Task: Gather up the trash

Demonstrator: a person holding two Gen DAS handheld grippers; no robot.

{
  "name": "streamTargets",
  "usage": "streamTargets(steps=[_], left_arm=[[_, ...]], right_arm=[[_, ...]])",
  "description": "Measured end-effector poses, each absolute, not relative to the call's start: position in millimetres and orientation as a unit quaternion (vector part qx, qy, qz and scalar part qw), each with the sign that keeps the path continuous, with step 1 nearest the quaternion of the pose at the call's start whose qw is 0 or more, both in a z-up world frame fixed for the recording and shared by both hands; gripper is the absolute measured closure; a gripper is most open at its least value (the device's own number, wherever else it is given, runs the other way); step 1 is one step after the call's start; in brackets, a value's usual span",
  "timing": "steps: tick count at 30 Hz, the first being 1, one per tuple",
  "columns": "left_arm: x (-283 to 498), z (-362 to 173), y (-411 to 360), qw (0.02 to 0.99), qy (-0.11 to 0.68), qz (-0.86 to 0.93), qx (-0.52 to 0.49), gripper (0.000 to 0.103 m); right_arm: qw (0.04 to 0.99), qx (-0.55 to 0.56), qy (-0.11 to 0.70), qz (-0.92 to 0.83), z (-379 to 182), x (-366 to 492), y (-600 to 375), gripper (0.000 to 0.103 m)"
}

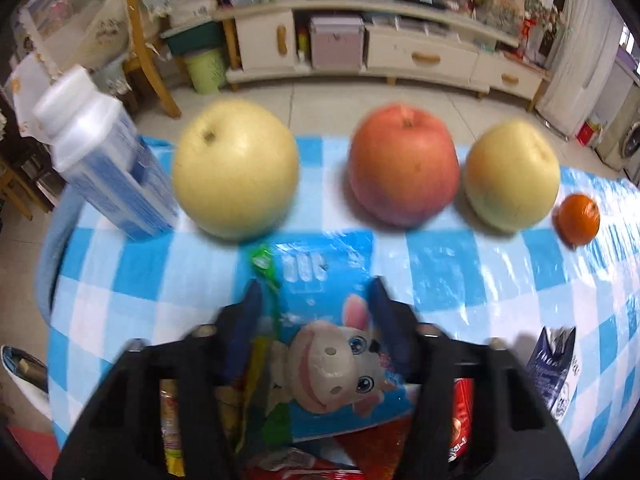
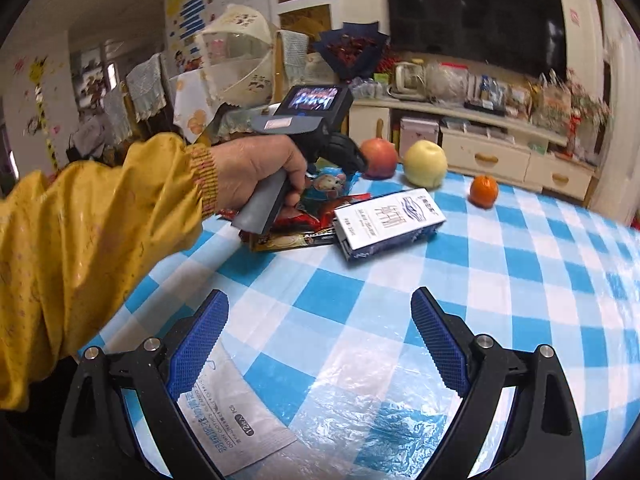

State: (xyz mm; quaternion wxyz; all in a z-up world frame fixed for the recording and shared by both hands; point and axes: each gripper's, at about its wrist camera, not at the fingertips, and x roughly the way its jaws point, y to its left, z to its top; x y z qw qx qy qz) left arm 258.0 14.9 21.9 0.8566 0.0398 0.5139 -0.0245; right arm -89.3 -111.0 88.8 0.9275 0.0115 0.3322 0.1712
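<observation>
The left gripper (image 1: pixel 316 292) is set over a blue snack wrapper (image 1: pixel 320 344) atop a pile of wrappers; its jaws are half closed around it, though whether the pads press cannot be told. A pickup seems in hand; firm closing, then a lift, is called for next. The right gripper (image 2: pixel 320 332) is held wide open and empty above the tabletop (image 2: pixel 520 280), a white sachet (image 2: pixel 236 424) just beneath. Beyond, a milk carton (image 2: pixel 388 220) lies flat; fruit lines the far edge, leaving little room forward.

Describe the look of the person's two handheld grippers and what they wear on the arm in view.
Both grippers have black angular frames with silver bolts and blue textured pads on their fingers. The right gripper shows this clearly. The left gripper, seen from the right wrist view, has a grey pistol handle and a small lit screen on top. The sleeve is mustard-yellow with a ribbed cuff.
</observation>
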Motion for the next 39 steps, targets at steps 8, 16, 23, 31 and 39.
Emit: streamTargets(steps=[8,16,23,31,39], left_arm=[[214.0,20.6,4.6,0.850,0.520,-0.069,0.052,0.058],[108.2,21.4,-9.1,0.840,0.516,-0.153,0.066,0.058],[74.2,46.9,25.7,0.854,0.489,-0.173,0.037,0.043],[118.5,71.4,86.6,0.888,0.444,-0.096,0.069,0.024],[172.5,43.4,79.7,0.864,0.460,-0.117,0.170,0.024]], right_arm=[[0.928,0.069,0.341,0.135,89.8,-81.3,-141.7,0.011],[0.931,0.092,0.341,0.095,88.2,-75.3,-165.9,0.011],[0.917,0.095,0.376,0.089,72.4,-63.3,-169.8,0.011],[0.912,0.083,0.395,0.076,63.5,-49.3,-167.4,0.011],[0.907,0.064,0.409,0.075,55.5,-34.8,-170.4,0.011]])
